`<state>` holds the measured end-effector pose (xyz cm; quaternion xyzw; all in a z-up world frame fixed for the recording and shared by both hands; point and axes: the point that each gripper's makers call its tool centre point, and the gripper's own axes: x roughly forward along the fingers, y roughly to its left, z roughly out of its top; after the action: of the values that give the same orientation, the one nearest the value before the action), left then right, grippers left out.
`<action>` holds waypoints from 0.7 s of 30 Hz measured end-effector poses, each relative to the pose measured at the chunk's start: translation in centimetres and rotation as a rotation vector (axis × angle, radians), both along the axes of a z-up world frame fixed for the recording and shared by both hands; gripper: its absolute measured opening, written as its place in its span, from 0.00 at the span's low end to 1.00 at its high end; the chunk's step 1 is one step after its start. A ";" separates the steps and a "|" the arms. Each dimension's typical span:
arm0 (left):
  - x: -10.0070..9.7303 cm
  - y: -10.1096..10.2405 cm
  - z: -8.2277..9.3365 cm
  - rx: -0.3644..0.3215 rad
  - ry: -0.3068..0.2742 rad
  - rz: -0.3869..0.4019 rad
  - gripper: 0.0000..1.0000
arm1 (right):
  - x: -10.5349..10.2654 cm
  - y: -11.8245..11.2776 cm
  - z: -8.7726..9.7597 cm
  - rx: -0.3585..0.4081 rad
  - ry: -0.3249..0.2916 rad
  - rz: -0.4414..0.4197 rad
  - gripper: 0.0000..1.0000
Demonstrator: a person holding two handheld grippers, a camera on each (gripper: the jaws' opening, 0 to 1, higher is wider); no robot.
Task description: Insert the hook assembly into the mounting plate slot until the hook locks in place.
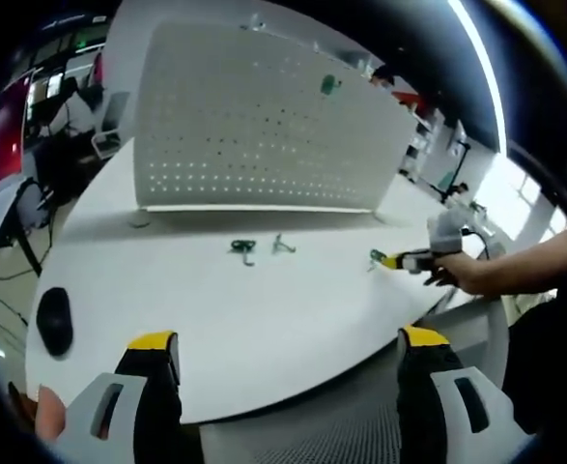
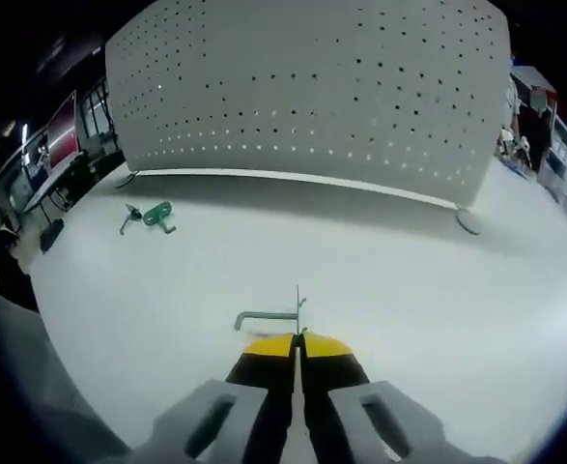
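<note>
Both tools low; right (image 2: 298, 340) pinches hook (image 2: 267, 317).

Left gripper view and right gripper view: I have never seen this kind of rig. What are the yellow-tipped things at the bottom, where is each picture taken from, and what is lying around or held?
No robot here: a person holds a two-jaw tool in each hand, and a fisheye camera rides on each, looking forward along its jaws.

In the left gripper view, the left gripper has its yellow-tipped jaws wide apart, holding nothing. Farther off, the person's hand brings in the right gripper.

In the right gripper view, the right gripper has its jaws closed on a grey bent metal hook.

Both look over a white round table. On it stands a white perforated mounting plate, with a small green piece already hanging on it. In front lie two loose hooks, one green-backed and one grey. A black computer mouse lies near the left edge.
</note>
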<state>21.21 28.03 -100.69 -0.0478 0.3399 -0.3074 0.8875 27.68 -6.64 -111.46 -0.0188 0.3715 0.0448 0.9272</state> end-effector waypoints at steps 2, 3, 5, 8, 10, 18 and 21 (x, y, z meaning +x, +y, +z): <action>0.1 0.1 0.0 0.002 -0.001 -0.001 0.94 | 0.2 0.1 0.3 0.009 0.000 0.008 0.00; 0.1 0.1 0.0 0.001 -0.003 -0.002 0.94 | 0.3 0.1 0.5 0.017 -0.004 0.006 0.00; 0.1 0.0 -0.1 0.001 -0.001 -0.010 0.94 | 0.5 0.3 1.2 0.029 -0.013 0.008 0.00; 0.3 -0.2 -0.1 0.004 -0.005 -0.020 0.94 | 1.0 1.1 2.1 0.017 -0.035 0.060 0.00; 0.5 -0.5 -0.2 -0.004 -0.006 -0.022 0.94 | 1.3 1.6 2.7 0.010 -0.046 0.095 0.00; 0.4 -2.7 -0.8 -0.016 0.013 -0.086 0.94 | 1.8 5.0 5.2 0.036 -0.051 0.265 0.00; 0.6 -3.2 -1.1 -0.010 0.011 -0.119 0.94 | 1.8 7.1 6.4 0.013 -0.042 0.385 0.00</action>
<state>21.77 24.78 -101.83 -0.0338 0.3456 -0.3612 0.8654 29.45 0.49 -105.11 -0.0846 0.3415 0.2231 0.9091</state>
